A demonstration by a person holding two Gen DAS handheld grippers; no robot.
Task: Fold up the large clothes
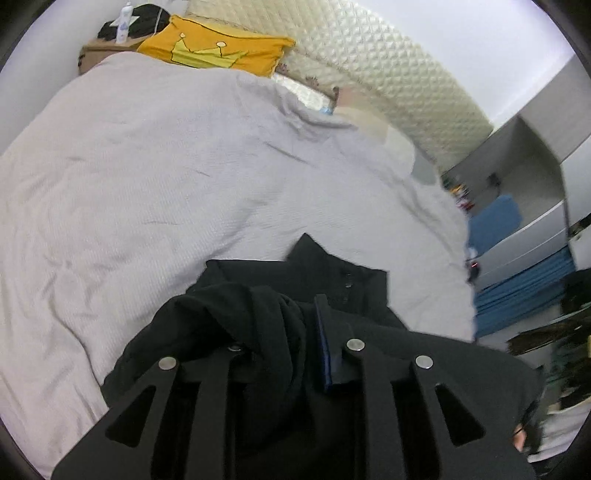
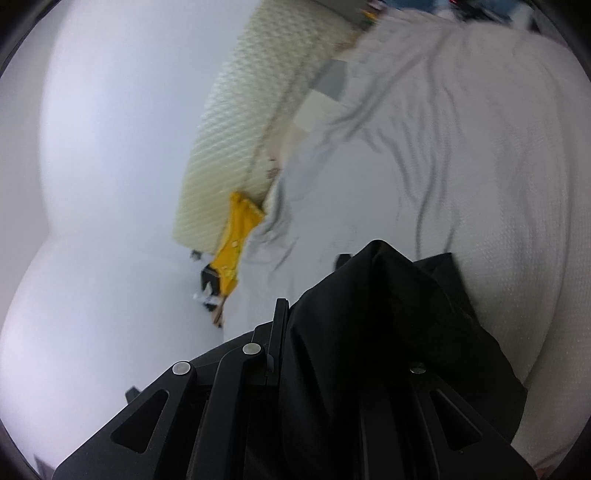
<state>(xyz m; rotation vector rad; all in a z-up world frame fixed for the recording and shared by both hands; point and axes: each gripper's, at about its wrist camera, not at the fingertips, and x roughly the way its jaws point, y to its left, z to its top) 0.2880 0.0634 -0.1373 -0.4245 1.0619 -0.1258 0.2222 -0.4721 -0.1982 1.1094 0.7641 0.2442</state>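
A large black garment (image 1: 332, 280) with a buttoned collar lies on the bed's white quilt (image 1: 147, 177), at its near right part. My left gripper (image 1: 291, 332) is shut on a bunched fold of the black garment, which drapes over its left finger. In the right wrist view my right gripper (image 2: 332, 314) is shut on another bunch of the black garment (image 2: 388, 314), which hangs over and hides its right finger. The quilt (image 2: 480, 166) lies beyond it; this view is tilted and blurred.
A yellow pillow with a crown (image 1: 214, 48) lies at the head of the bed against a cream quilted headboard (image 1: 388, 74). A bedside box with a bottle (image 1: 123, 22) stands at the far left. Shelves with blue cloth (image 1: 517, 284) stand to the right of the bed.
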